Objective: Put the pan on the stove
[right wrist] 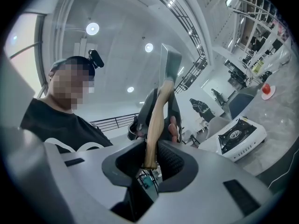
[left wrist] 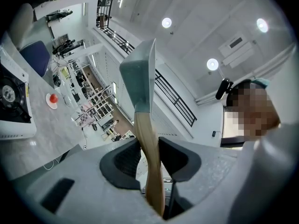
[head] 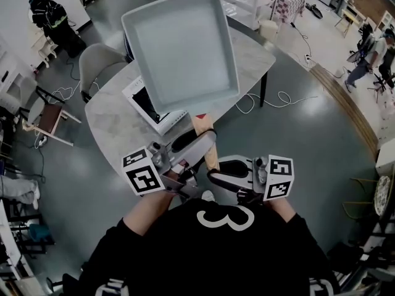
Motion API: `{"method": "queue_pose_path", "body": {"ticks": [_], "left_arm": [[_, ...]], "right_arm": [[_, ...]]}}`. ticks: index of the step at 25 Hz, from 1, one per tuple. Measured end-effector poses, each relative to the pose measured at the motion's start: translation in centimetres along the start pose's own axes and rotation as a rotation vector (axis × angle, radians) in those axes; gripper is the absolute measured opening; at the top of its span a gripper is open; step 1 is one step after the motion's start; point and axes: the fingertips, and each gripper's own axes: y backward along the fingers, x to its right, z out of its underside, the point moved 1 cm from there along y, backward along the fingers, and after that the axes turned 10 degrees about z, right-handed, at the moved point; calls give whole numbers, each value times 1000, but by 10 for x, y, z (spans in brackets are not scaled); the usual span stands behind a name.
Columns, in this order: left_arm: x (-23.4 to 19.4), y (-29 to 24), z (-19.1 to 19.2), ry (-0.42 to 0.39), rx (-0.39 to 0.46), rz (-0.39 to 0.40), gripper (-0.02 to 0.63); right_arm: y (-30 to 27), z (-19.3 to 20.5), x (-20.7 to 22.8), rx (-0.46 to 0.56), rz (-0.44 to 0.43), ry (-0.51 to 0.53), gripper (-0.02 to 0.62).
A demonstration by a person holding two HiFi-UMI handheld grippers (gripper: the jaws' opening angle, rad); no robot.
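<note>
Right gripper [right wrist: 152, 155]: nearest the person's chest, clamped on the butt end of the wooden handle [right wrist: 155, 120], which sits between its dark pads.
Left gripper [left wrist: 149, 150]: just beyond the right one and pinching the same handle farther up; neither tong is slack or empty.
Pan [head: 180, 48]: a square grey pan, held in the air by both grippers, empty and tilted so its inside faces the head camera.
Stove [head: 150, 108]: a white tabletop burner lying mostly hidden beneath the pan in the head view; the right gripper view shows its black grate bare.
Table [head: 111, 125]: a pale, rounded top carrying the stove and, farther off, a small red thing on a saucer [left wrist: 52, 100].
Step in hand: the pan appears to be in transit, gripped and over the stove but not yet resting on it.
Next move: likely to level the pan, line its base up over the burner grate and lower it until it sits flat. Only then should both grips on the handle loosen.
</note>
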Motion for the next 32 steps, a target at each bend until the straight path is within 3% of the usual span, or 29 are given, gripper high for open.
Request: {"method": "queue_pose_path", "body": {"ticks": [11,19,32], "left_arm": [[-65,1,-47,-5,49,-73,127],[-79,-1,-65,-52,103,-147,127],[-89,-34,-62,-164,226,-303,127]], "right_arm": [[-34,-31,63,-43,-70,-43,78],[-41,-47,79,-70,-171,-88,78],[-6,-75,102,-185,-352,-99,78]]}}
